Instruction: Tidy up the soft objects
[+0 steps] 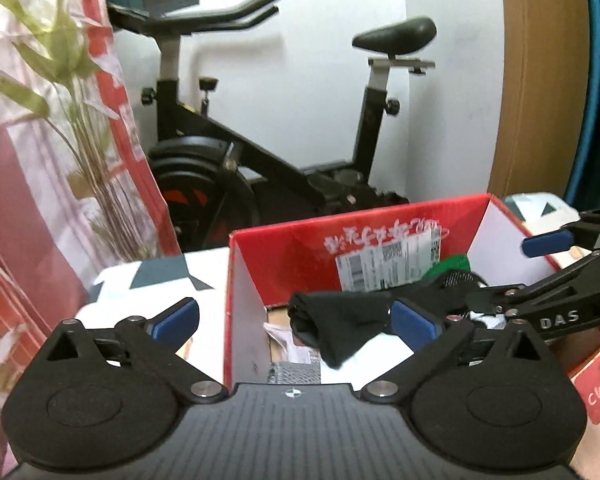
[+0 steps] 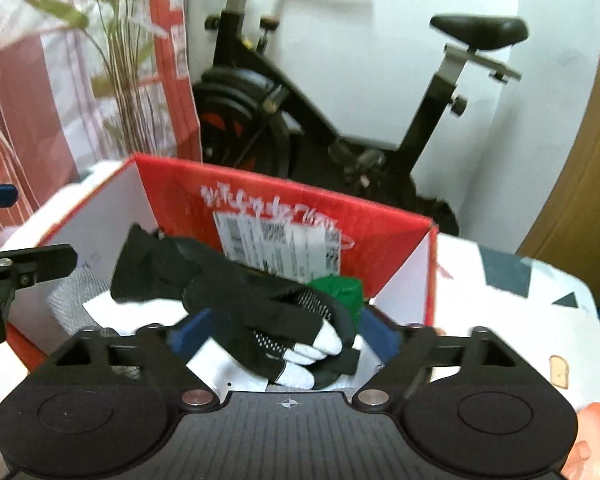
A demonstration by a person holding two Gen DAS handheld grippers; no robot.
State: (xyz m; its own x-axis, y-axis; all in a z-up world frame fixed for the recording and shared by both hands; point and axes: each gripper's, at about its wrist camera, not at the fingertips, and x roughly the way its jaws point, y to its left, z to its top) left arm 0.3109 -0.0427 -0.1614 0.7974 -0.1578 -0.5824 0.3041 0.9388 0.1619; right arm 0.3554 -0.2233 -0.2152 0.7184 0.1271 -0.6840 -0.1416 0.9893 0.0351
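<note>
Both grippers stood over the red cardboard box [image 2: 284, 208], the container into which the soft things were being gathered. The left gripper [image 1: 296, 320] had its blue pads spread wide, with nothing pinched between them; a black folded cloth [image 1: 332, 320], perhaps a sock or a glove cuff, though blur made that hard to settle, lay loose in the box below and between its fingers. The right gripper [image 2: 284, 332] was likewise spread, its pads standing either side of a black glove with white fingertips [image 2: 284, 320] without pressing on it, so the glove appeared to rest on the heap by its own weight. That heap also held a green item [image 2: 340, 292], a grey knitted piece [image 2: 72, 292] and something white [image 2: 140, 312], all inside the box walls. Jaws parted like this above the pile suggested a release into the box, with the items left to settle where they fell. In the left wrist view the right gripper [image 1: 540, 272] reached in from the right, near the box's far corner. The box sat on a white surface with grey triangles [image 2: 500, 280]. Behind it stood an exercise bike [image 1: 260, 140], with a leafy plant [image 1: 72, 80] to the left.
</note>
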